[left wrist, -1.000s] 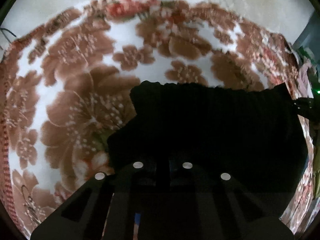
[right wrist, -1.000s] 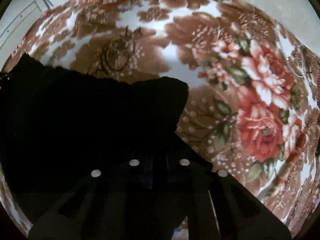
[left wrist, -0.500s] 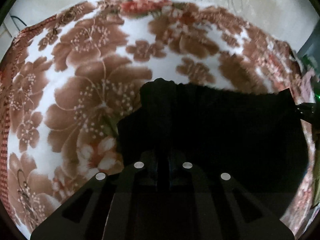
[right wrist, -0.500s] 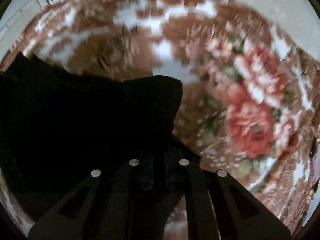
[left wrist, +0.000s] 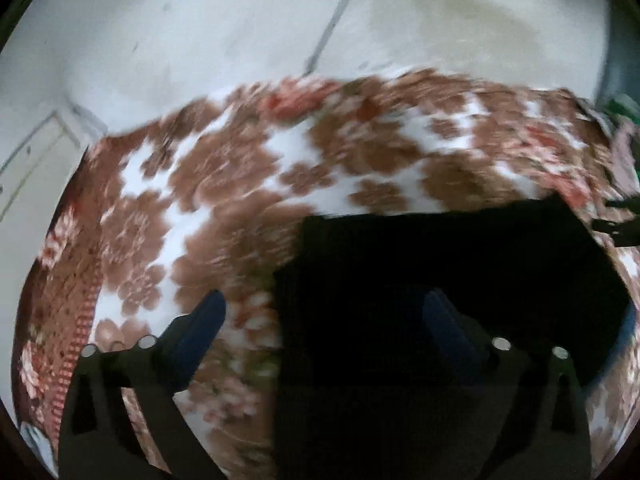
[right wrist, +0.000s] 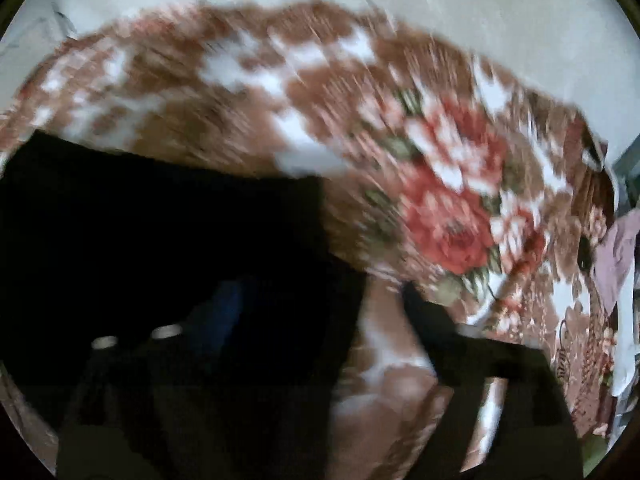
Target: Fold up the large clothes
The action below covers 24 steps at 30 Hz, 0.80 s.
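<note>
Jaws opening on left gripper (left wrist: pixel 324 312) and right gripper (right wrist: pixel 320 300), pinching nothing; folded black cloth garment (left wrist: pixel 460 260) flat on brown-and-white floral blanket (left wrist: pixel 240 184).

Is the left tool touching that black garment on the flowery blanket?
Cannot tell. In the left wrist view the left tool is opening, one finger over the blanket, the other over the black garment; dark blur hides whether it rests on the cloth.

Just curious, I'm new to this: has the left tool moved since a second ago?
Yes. The left tool has pulled up and back from the black garment on the floral blanket; far more pale wall shows above the blanket now, and its jaws are opening.
</note>
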{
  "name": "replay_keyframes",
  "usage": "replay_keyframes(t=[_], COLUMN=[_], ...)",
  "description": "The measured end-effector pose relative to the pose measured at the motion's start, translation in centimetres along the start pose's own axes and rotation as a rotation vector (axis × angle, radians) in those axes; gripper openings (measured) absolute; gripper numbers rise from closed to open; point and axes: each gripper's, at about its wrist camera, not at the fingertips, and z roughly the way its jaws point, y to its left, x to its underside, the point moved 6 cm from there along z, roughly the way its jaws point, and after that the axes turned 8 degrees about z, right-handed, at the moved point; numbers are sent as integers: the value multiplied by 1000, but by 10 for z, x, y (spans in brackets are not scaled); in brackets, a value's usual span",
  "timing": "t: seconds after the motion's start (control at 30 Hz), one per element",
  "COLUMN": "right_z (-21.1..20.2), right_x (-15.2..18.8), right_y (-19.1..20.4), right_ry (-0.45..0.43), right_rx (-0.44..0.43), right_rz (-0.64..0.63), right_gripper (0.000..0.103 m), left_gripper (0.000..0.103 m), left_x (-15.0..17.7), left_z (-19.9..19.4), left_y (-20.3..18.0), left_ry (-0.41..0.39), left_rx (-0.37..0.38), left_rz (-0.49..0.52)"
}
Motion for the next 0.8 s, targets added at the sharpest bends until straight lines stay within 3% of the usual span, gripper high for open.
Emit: replay_keyframes(t=[0.1,0.17,0.23,0.33,0.43,0.57,0.73,0.8], right_z=[-24,-21,-8,7,9,19,17,6], right_x=[11,23,39,53,58,71,74,69], right_y=[58,92,114,114,86,37,-3,-4], right_ry=[-89,-131,-127,-99,-94,-57,-29,-34], right_rx=[-89,-76,-39,-31,4,90,122,110], right_rz=[-13,-99,-194,-211,-168,-132,-68,-18], right_gripper=[98,98,98,98,98,98,98,98], left_gripper=[98,98,98,98,99,99,97,98], left_x=[15,27,33,50,67,93,107,109], left_z=[-1,15,28,52,58,58,35,11], left_y=[-58,-88,-104,-110,-90,-29,19,33], left_ry=[-16,10,5,47,74,127,138,103], left_rx=[68,84,74,22,-18,-116,-117,-52], left_rz=[2,-18,-39,-3,18,-26,-107,-214])
